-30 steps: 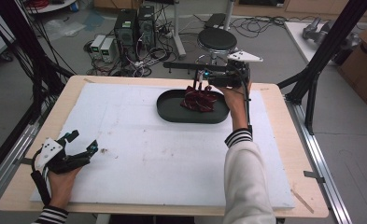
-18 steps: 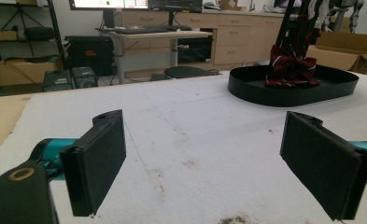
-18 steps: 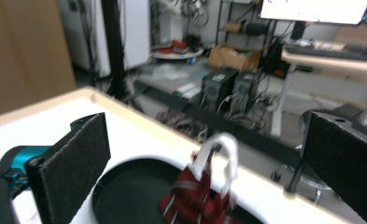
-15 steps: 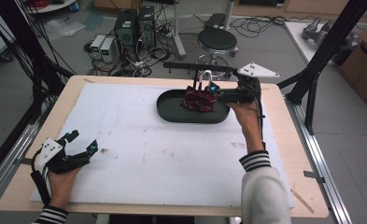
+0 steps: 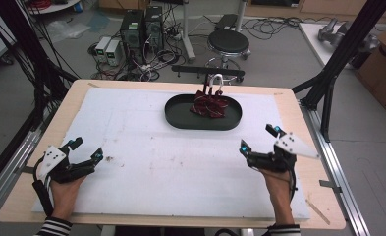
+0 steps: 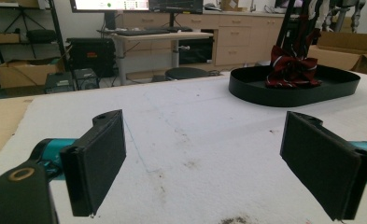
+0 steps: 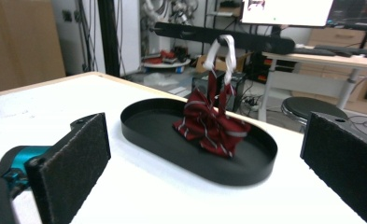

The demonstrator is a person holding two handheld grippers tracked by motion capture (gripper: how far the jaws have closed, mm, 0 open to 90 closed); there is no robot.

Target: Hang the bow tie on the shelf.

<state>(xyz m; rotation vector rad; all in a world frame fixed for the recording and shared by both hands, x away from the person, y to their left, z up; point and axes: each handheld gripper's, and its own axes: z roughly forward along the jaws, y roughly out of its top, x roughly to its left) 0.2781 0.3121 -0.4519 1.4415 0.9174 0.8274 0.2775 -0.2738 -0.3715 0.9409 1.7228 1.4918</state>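
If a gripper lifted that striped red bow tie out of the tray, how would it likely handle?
The bow tie looks like soft folded cloth, so it would probably flop and sag. Its white strap loops upward, so it may trail or snag. It seems light; the black tray likely stays put.

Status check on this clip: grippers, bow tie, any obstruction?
Left gripper open, empty, near table edge. Right gripper open, empty. Red striped bow tie in black oval tray, white loop upright. Nothing obstructing.
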